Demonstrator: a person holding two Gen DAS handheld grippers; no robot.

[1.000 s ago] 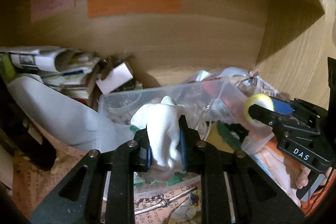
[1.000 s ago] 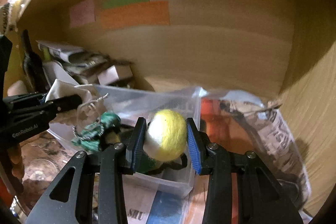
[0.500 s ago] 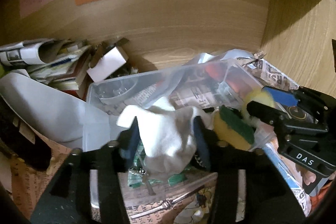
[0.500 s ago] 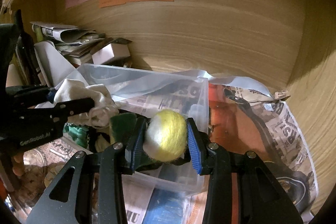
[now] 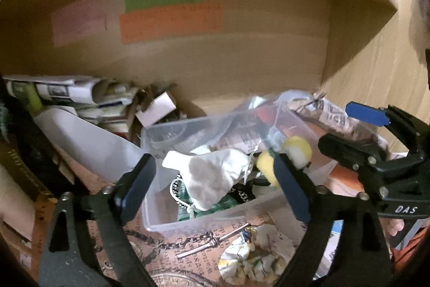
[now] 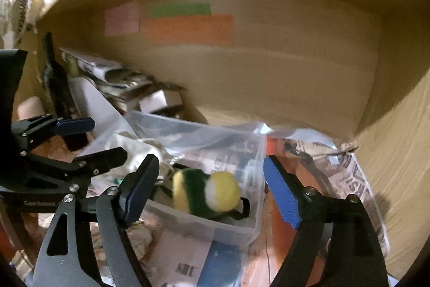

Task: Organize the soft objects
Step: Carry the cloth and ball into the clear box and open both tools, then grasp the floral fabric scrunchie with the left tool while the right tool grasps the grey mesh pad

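- Sitting in the clear plastic bin (image 5: 188, 225) is a white cloth (image 5: 212, 179), crumpled up, with nothing gripping it.
- The left claw (image 5: 212, 187) is wide apart, one finger on each side of the cloth, not touching it.
- The right claw (image 6: 212, 192) is wide apart too, and empty.
- A yellow and white ball (image 6: 221, 190) rests in the bin, against a yellow and green sponge (image 6: 192, 192).
- The bin stands on a messy shelf with newspaper (image 6: 349, 174) beside it.
- Pink, green and orange paper notes (image 6: 188, 28) are stuck on the wooden back wall.
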